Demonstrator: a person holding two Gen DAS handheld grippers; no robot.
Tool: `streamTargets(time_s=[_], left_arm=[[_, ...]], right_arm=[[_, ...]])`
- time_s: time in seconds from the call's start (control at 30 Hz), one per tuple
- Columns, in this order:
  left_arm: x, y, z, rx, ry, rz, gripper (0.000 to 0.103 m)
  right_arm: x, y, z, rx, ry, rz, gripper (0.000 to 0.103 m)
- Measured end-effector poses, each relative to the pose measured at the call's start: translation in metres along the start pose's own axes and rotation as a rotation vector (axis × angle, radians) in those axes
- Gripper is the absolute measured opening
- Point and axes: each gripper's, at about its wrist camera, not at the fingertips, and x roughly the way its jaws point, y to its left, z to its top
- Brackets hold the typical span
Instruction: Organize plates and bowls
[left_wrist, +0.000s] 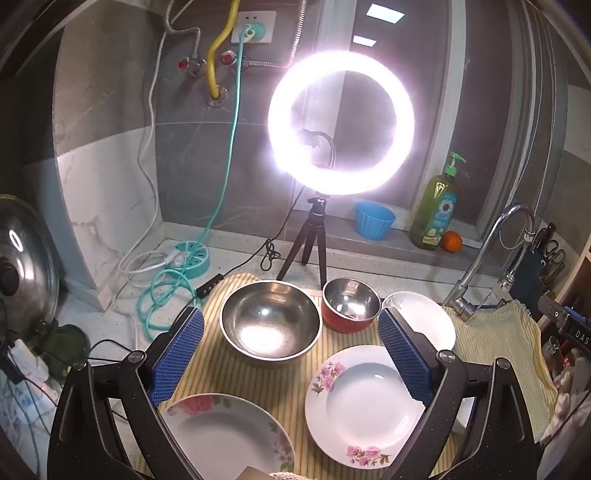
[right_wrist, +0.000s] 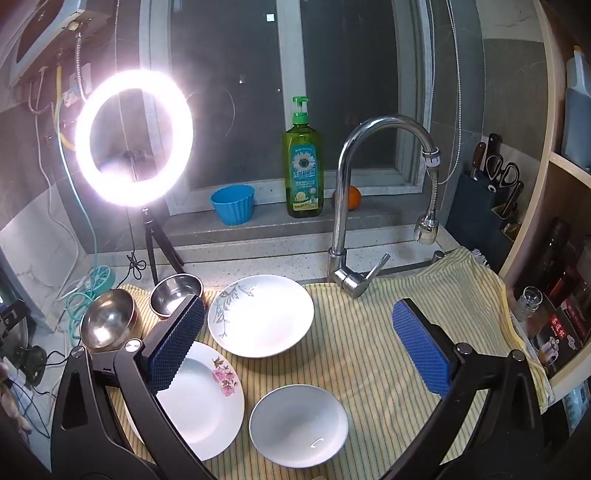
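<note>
Both the left gripper (left_wrist: 291, 349) and right gripper (right_wrist: 299, 341) hang spread, empty. Plates and bowls lie scattered on the striped cloth (right_wrist: 369, 332) left of the faucet (right_wrist: 343, 221). Nest the small steel bowl (left_wrist: 351, 302) into the large steel bowl (left_wrist: 269, 317) first, gripping its rim squarely.

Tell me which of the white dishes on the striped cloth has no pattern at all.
The small plain white dish, nearest the camera in the right wrist view. The other plates carry pink flowers or a grey leaf sprig.

I see a kitchen counter under a yellow striped cloth (right_wrist: 369, 332), grey tiled wall (left_wrist: 110, 92) on the left, dark window (right_wrist: 236, 92) behind. Lit ring light (left_wrist: 341, 123) on a tripod blows out the middle; chrome faucet (right_wrist: 369, 129) at the back. Window ledge (right_wrist: 258, 225) carries a blue cup (right_wrist: 233, 205), green soap bottle (right_wrist: 301, 162), an orange (right_wrist: 354, 197).
</note>
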Motion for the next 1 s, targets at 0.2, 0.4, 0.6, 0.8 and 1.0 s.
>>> streamTargets(time_s=[0.2, 0.4, 0.6, 0.8, 1.0], left_arm=[[0.0012, -0.0072, -0.0026, 0.000, 0.000, 0.010, 0.095], [0.0000, -0.0055, -0.0038, -0.006, -0.001, 0.006, 0.095], [-0.0015, -0.0053, -0.0044, -0.006, -0.001, 0.006, 0.095], [-0.0033, -0.0050, -0.0049, -0.005, -0.002, 0.003, 0.095], [-0.0064, -0.0035, -0.0047, -0.009, -0.006, 0.003, 0.095]], right_arm=[[0.0005, 0.0015, -0.0010, -0.012, -0.009, -0.004, 0.103], [-0.0008, 0.0021, -0.0002, -0.013, -0.008, 0.002, 0.103], [-0.0006, 0.0013, 0.0000, -0.011, -0.006, 0.002, 0.103], [-0.0031, 0.0028, 0.0001, -0.015, -0.013, 0.003, 0.103], [-0.0053, 0.0059, -0.0007, -0.023, -0.016, 0.007, 0.103]])
